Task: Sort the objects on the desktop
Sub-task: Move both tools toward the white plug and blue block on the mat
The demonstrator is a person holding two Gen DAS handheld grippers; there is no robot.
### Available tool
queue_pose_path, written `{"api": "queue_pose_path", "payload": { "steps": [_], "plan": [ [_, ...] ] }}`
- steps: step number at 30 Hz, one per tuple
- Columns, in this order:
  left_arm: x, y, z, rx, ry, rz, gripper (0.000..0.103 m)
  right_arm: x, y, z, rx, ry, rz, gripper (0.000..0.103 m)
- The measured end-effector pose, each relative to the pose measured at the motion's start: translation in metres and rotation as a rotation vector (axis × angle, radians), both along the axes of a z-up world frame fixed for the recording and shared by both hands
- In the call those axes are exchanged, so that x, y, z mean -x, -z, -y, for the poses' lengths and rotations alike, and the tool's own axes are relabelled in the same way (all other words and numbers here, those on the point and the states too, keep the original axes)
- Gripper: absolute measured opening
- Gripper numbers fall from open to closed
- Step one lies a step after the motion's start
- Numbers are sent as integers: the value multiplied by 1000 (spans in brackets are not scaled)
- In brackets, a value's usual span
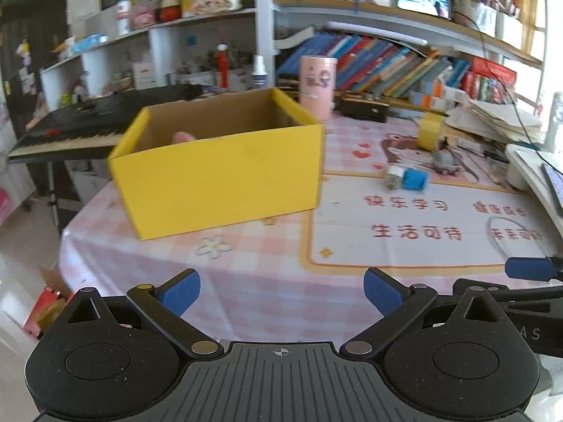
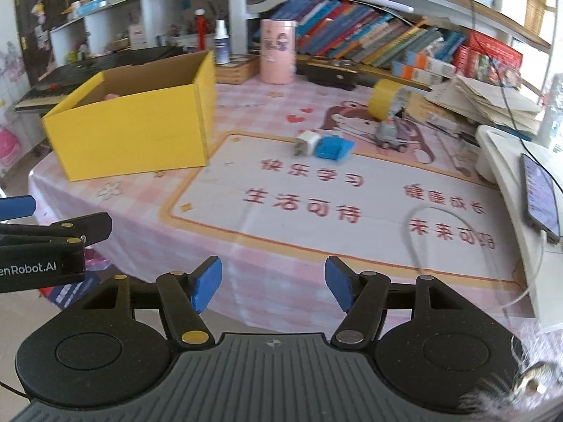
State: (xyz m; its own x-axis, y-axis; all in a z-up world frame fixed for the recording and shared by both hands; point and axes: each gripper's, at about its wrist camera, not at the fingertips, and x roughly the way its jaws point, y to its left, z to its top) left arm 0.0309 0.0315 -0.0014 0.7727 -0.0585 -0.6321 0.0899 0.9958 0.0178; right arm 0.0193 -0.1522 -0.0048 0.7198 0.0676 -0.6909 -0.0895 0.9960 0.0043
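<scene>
Both grippers hover low at the near edge of the bench [image 2: 246,246], with nothing between the pads. The left gripper [image 1: 281,290] is spread wide; the right gripper [image 2: 272,283] stands partly spread and empty.

The things left to sort lie mid-frame, right of centre: a white charger plug [image 2: 305,143] touching a blue block [image 2: 332,147], a small grey toy car [image 2: 387,133] just behind them, and a yellow tape roll [image 2: 385,100] farther back. The yellow box [image 1: 218,172] stands at the left of the bench — a pink item [image 1: 183,137] already shows inside it.

The likely next step is a reach for the plug or the block. Since the two touch, it looks wise to come in from the free side of one, straddle it squarely, and close only when both pads flank it — otherwise the neighbour may be nudged away. A clear lift over the box wall before release would help.

The right wrist view alone shows a phone [image 2: 540,198] on a white stand at the right edge, and more of the box's open top; the left wrist view shows the box's front face squarely, with one blue finger of the right gripper at its right edge.
</scene>
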Motion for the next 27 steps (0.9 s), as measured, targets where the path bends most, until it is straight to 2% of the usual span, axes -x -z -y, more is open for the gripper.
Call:
{"api": "queue_pose_path", "payload": {
  "steps": [16, 27],
  "plan": [
    [-36, 9, 53, 14, 146, -38, 101, -17, 7, 51, -1, 122, -32, 63],
    [-64, 11, 80, 20, 158, -56, 101, -50, 9, 83, -24, 140, -40, 63]
  ]
}}
